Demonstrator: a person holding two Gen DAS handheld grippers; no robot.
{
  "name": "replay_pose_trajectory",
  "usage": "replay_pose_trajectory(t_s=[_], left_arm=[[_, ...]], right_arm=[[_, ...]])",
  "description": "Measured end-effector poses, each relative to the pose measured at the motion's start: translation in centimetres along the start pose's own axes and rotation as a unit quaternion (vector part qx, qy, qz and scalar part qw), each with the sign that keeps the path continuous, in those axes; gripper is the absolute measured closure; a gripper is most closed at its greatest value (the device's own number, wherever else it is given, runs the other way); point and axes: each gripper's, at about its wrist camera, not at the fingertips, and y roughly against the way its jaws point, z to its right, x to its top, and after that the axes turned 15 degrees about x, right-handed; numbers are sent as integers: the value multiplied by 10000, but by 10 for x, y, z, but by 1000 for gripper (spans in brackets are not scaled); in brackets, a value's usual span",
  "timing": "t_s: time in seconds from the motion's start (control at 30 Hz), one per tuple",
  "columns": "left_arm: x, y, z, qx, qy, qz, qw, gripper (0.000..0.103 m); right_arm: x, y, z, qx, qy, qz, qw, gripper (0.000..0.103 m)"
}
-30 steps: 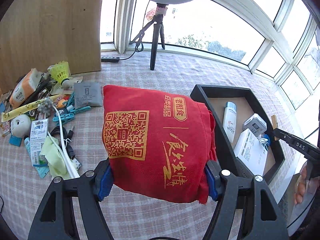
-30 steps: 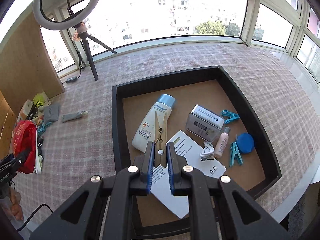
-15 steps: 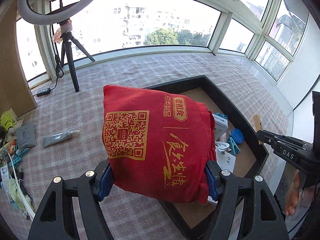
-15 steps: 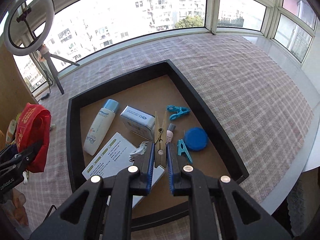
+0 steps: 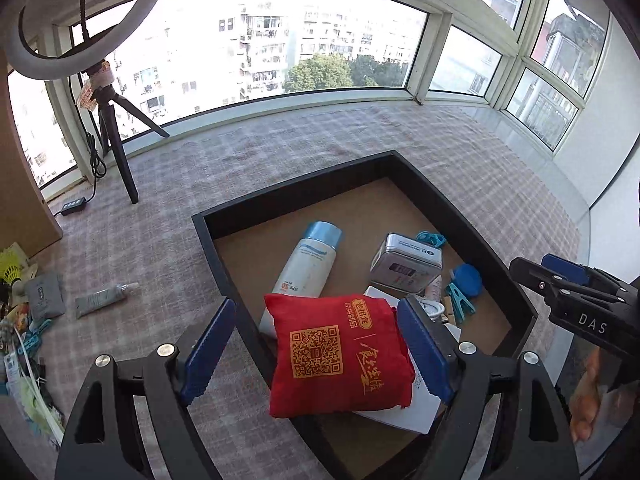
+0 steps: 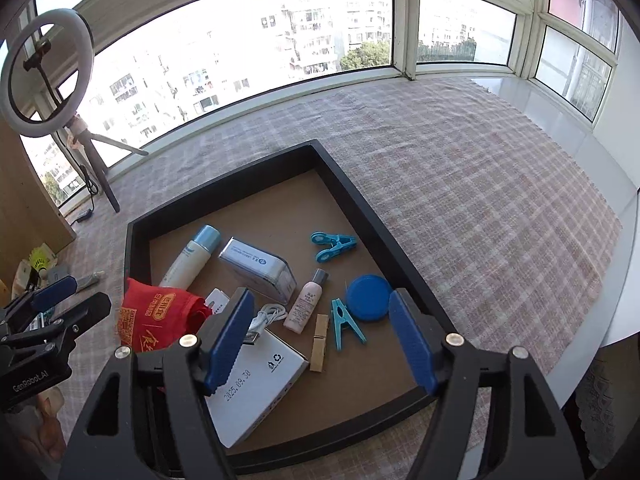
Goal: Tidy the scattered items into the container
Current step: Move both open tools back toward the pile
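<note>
Both loads have dropped since a second ago: red bag and wooden peg lie in the black tray (not on the counter), left tongs and right tongs opening, gripping nothing

1. A curved bay of windows with pale frames wraps the far side; bright daylight pours in.
2. Apartment blocks and green treetops show outside.
3. A checked cloth covers the surface up to the sill.
4. A ring light on a black tripod stands far left.
5. A wooden panel rises at the left edge.
</note>
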Motion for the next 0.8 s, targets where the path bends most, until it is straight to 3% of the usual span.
replay_pose_trajectory(t_s=[0.43,0.6,0.8], left_arm=[[-26,4,-93,696,714,-181,9949,21],[-44,12,-147,1036,1114,-242,9881,21],[-78,20,-223,1406,1756,-420,9735,22]], right_arm=[[5,-30,-64,585,580,-174,9964,34],[3,-50,-108,905,913,-322,9912,34],[-5,-71,-169,1371,1314,-544,9803,36]])
